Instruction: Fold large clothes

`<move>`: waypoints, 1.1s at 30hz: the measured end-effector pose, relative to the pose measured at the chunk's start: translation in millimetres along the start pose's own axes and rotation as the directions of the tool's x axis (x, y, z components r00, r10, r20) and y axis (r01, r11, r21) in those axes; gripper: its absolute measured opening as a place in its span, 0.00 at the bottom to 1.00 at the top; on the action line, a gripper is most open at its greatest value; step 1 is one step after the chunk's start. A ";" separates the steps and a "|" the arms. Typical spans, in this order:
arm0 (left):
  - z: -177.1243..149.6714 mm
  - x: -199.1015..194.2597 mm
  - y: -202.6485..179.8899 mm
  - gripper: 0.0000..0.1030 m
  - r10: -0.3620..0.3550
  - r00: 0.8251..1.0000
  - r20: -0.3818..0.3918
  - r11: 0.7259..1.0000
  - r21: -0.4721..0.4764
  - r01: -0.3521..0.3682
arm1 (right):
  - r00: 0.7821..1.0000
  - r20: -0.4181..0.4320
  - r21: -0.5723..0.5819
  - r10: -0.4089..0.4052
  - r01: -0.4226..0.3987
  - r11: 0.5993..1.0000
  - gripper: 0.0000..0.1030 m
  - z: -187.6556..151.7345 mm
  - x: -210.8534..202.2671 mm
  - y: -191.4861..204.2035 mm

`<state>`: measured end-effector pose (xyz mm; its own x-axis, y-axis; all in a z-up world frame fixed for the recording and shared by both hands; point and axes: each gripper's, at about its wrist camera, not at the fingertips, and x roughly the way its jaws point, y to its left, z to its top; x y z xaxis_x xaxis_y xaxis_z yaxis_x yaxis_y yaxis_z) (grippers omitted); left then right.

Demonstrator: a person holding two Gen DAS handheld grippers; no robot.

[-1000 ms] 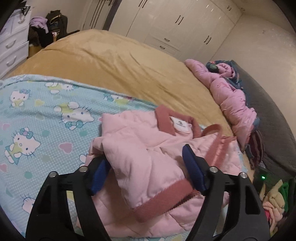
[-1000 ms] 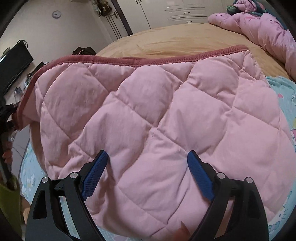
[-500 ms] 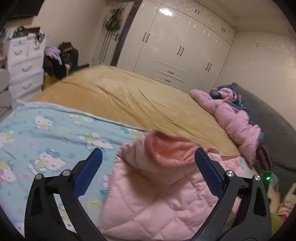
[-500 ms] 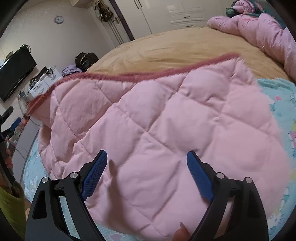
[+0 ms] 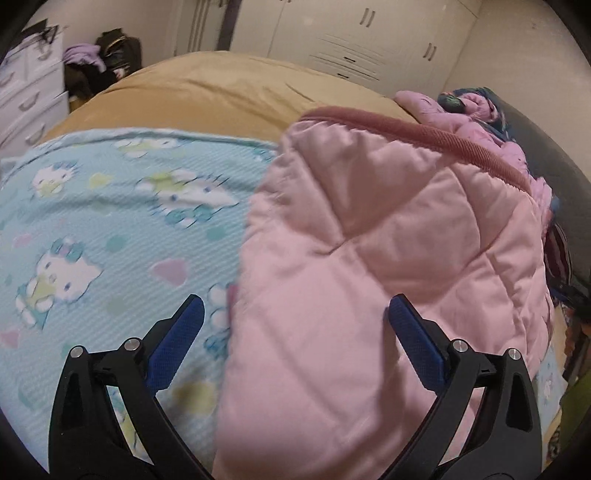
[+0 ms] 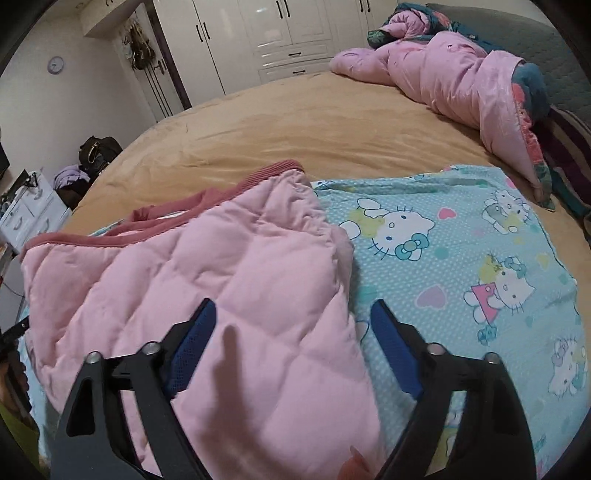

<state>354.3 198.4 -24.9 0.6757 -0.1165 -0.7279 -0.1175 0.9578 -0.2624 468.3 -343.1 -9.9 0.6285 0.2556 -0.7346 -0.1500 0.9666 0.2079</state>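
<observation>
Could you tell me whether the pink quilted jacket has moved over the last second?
Yes. In the right wrist view the pink quilted jacket has pulled leftward and now exposes the Hello Kitty blanket it covered.

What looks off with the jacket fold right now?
The jacket lies folded but lopsided: in the right wrist view its ribbed hem runs at a slant and one corner juts over the blanket. Both grippers, left and right, are open and hold nothing.

I'm facing white wardrobes [image 6: 280, 33] beyond my tan bed [image 6: 295, 125]; a round clock [image 6: 55, 65] hangs on the wall, white drawers [image 6: 26, 218] off the bed's left edge.
</observation>
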 end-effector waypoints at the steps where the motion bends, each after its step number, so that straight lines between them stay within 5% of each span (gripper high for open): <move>1: 2.4 3.4 -4.2 0.91 0.013 1.000 -0.005 1.000 0.015 -0.013 | 1.000 -0.014 0.002 0.007 -0.007 1.000 0.70 -2.0 6.9 -2.0; 3: 3.6 8.3 -12.6 0.86 0.026 1.000 -0.007 0.999 0.044 -0.026 | 0.999 -0.028 0.006 0.021 -0.021 1.000 0.63 -4.8 17.1 -5.6; 6: 0.9 10.6 -22.5 0.54 0.025 1.000 -0.011 0.998 0.061 -0.024 | 1.000 0.015 -0.014 0.017 -0.017 1.000 0.43 -17.2 17.4 -0.1; 8: -2.3 9.1 -26.0 0.25 0.031 0.999 0.008 0.997 0.076 -0.032 | 0.999 0.036 -0.030 0.020 -0.019 0.999 0.30 -21.9 14.1 2.3; 11: -5.1 -0.1 -30.9 0.10 0.038 0.998 0.049 0.995 0.095 -0.042 | 0.998 0.058 -0.038 0.012 -0.010 0.999 0.18 -23.1 7.8 3.4; 17: 8.0 -49.3 -27.7 0.06 -0.010 0.982 0.190 0.997 0.075 -0.004 | 0.979 0.195 -0.037 0.050 -0.043 0.998 0.14 -9.8 -42.2 6.0; 21: 34.1 -81.6 -32.2 0.06 -0.067 0.960 0.273 0.996 0.069 0.050 | 0.940 0.308 0.000 0.145 -0.152 0.988 0.13 17.1 -86.8 3.2; 26: 72.1 -90.8 -40.4 0.06 -0.046 0.939 0.342 0.999 0.043 0.033 | 0.904 0.399 0.001 0.154 -0.169 0.986 0.13 58.6 -103.7 8.6; 33: 109.2 -42.6 -42.6 0.06 0.040 0.956 0.292 0.999 0.011 -0.046 | 0.923 0.376 0.085 0.075 -0.115 0.990 0.13 91.6 -53.5 -4.1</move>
<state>410.0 191.3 86.5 0.8534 0.0042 -0.5212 -0.1402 0.9649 -0.2219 505.2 -362.7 87.7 0.8562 0.3011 -0.4197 -0.1560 0.9253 0.3457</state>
